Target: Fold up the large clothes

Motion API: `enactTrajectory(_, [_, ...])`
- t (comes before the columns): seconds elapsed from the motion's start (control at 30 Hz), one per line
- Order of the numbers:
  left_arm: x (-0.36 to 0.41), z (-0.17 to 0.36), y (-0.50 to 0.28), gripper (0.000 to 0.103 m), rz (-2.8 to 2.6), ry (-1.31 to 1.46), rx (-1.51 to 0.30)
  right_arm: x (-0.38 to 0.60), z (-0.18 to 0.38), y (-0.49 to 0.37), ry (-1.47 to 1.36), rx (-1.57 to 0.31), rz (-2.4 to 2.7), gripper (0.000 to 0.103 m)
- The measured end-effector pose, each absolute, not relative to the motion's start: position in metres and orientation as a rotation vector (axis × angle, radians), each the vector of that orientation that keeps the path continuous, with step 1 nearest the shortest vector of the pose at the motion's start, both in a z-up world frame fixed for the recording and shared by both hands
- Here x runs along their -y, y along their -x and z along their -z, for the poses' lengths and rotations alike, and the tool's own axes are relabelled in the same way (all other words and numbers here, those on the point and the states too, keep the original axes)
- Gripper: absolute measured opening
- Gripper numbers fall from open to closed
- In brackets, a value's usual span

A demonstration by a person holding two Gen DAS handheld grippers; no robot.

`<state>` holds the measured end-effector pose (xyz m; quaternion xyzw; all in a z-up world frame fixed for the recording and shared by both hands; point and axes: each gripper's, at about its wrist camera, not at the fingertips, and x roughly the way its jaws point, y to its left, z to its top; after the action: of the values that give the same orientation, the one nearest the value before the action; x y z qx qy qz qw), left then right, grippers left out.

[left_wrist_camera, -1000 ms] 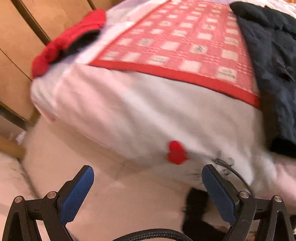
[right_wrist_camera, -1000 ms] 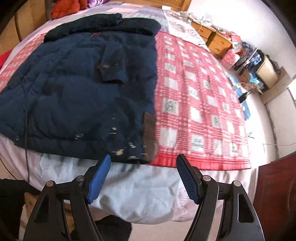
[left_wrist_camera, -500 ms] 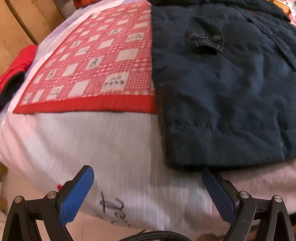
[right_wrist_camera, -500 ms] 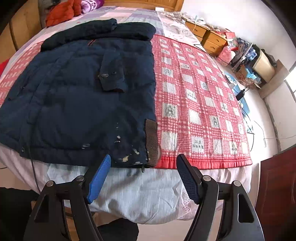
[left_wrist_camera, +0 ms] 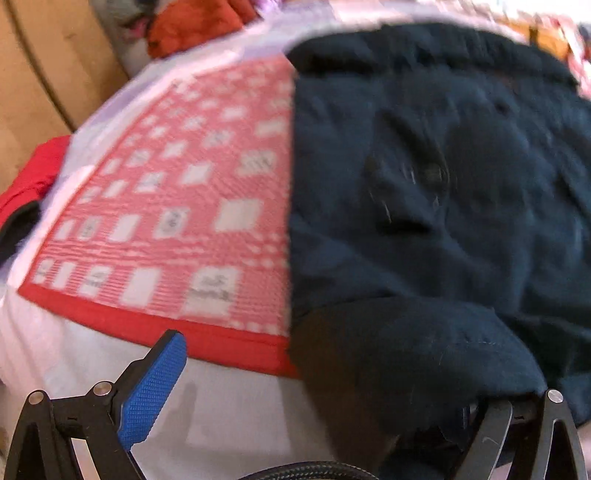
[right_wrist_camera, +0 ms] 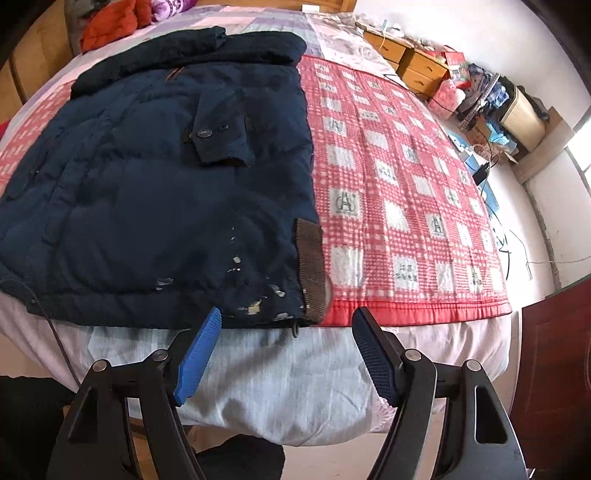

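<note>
Navy jacket (right_wrist_camera: 159,192) is lying at the bed's (right_wrist_camera: 295,373) near edge; right tool (right_wrist_camera: 286,354), jaws apart, is hovering just before its hem. Left tool (left_wrist_camera: 332,384): hem is draping its right finger; grip state cannot be told.

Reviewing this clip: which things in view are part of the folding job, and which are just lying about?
Part of the job:
- navy jacket, spread flat on the bed
- left gripper, at the jacket's hem corner
- right gripper, open, near the brown cuff

Lying about:
- red checked blanket under the jacket
- orange clothes by the headboard
- wooden drawers
- floor clutter
</note>
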<state>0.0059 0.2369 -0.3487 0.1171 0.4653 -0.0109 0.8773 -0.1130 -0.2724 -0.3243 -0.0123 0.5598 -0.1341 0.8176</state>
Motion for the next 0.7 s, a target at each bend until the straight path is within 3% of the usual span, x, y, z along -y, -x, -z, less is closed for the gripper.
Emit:
enactTrajectory(0.23, [-0.291,0.354,-0.015,0.098,-0.187,-0.109,-0.997,0.290,0.337,0.116,0.010,-1.198,0.334,0.076])
enactTrajectory(0.7, [-0.280,0.353,-0.020,0.097,-0.188,-0.160,-1.016,0.305,0.361,0.129,0.024,-1.177,0.356,0.076])
